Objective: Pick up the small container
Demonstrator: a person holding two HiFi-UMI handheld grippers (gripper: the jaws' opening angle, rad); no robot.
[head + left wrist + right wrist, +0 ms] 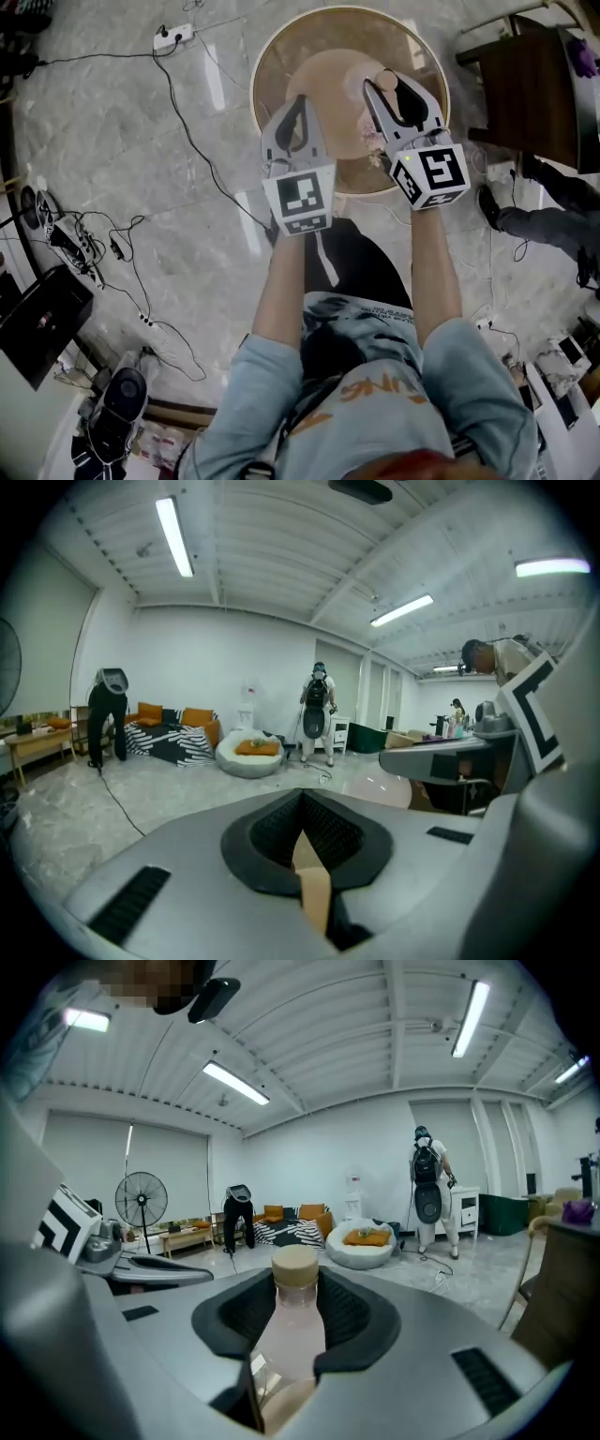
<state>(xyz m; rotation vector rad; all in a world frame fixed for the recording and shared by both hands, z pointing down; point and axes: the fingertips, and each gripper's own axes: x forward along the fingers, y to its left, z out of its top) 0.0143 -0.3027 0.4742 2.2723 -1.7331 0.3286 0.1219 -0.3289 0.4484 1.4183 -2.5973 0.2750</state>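
The small container (292,1326), a pale pink bottle closed by a tan cap (294,1265), is clamped between the black pads of the right claw (295,1288), the cap showing above the pads. In the head view it is seen held in the air over the round bench (274,66). The left claw (302,797) is held near the right one, its jaws brought together and nothing gripped between them.

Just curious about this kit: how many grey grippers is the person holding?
2. The left grey gripper is over the round wooden table, shut; the right gripper beside it clamps a pale pink tan-capped bottle.
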